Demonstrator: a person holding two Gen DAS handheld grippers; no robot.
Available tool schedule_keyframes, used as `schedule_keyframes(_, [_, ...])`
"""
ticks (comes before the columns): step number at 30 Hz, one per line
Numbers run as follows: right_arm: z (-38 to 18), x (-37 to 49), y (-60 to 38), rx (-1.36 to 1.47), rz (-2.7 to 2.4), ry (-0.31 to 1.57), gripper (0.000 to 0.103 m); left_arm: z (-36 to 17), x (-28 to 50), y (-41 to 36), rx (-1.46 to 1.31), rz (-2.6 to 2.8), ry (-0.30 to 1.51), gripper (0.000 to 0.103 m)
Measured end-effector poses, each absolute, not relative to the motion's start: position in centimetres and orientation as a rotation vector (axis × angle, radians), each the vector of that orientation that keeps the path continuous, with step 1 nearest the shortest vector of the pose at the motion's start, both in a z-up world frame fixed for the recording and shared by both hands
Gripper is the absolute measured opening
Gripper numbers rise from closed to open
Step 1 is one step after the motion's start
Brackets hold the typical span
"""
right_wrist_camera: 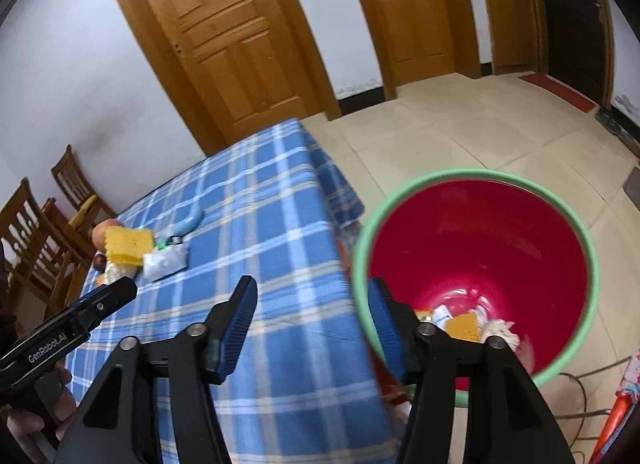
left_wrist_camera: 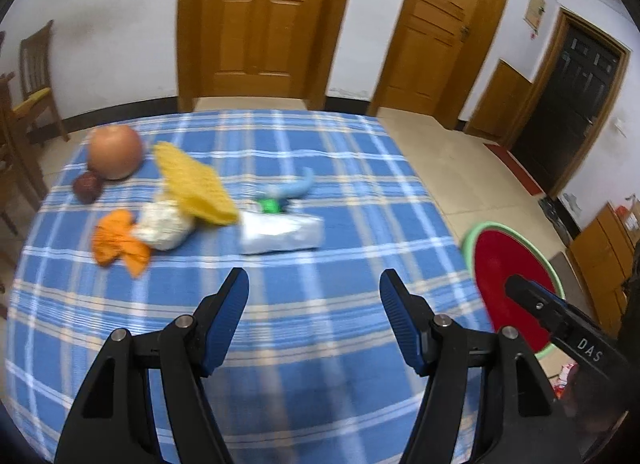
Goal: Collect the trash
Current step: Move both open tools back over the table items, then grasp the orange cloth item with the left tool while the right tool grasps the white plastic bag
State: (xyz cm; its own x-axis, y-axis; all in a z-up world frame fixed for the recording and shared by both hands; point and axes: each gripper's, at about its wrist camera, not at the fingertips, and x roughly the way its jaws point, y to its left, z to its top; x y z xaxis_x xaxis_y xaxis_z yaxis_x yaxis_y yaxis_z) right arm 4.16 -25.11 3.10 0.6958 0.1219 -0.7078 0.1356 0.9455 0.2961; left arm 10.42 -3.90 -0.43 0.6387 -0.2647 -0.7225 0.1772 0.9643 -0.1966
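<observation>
On the blue plaid tablecloth (left_wrist_camera: 320, 324) lie orange peel (left_wrist_camera: 118, 242), a white crumpled wad (left_wrist_camera: 164, 224), a yellow sponge (left_wrist_camera: 196, 184), a silvery wrapper (left_wrist_camera: 280, 234), and a green and blue item (left_wrist_camera: 288, 194). My left gripper (left_wrist_camera: 314, 296) hovers open and empty just short of the wrapper. My right gripper (right_wrist_camera: 312, 304) is open and empty, straddling the table's edge and the rim of a red bin with a green rim (right_wrist_camera: 480, 232). Trash (right_wrist_camera: 464, 322) lies at the bin's bottom. The sponge (right_wrist_camera: 128, 244) and the wrapper (right_wrist_camera: 166, 262) also show in the right wrist view.
An apple (left_wrist_camera: 116, 152) and a small dark fruit (left_wrist_camera: 87, 186) sit at the table's far left. Wooden chairs (right_wrist_camera: 36, 240) stand left of the table. The red bin (left_wrist_camera: 508, 284) stands on the tiled floor by the table's right side. Doors line the far wall.
</observation>
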Motion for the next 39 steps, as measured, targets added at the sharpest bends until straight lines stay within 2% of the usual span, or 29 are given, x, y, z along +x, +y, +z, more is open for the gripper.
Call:
schedule_keyframes(10, [3.8,6.7,-19.5,0.276,0.064,0.818,0.06,-0.4,11.6,4.9,-0.158,-0.093,0.82,0.068])
schedule_keyframes(19, [2.7,9.9,-14.4,0.243,0.121,0.851,0.061,-2.6,14.7,10.5,-0.194,0.003,0.849,0.068])
schedule_keyframes(29, [0.8,13.6,-9.8,0.207,0.167,0.894,0.076,-5.8,17.8,12.7,-0.268,-0.006,0.893,0.068])
schedule_keyframes(38, [-1.6,15.6,-7.9,0.163,0.165,0.955,0.077,-7.5,18.8,12.1,-0.275,-0.033,0.92,0.068])
schedule_keyframes(39, [-1.8,15.9,-7.7,0.159,0.167,0.957,0.077,-7.5,18.8,12.0,-0.268,-0.031,0.909,0.065])
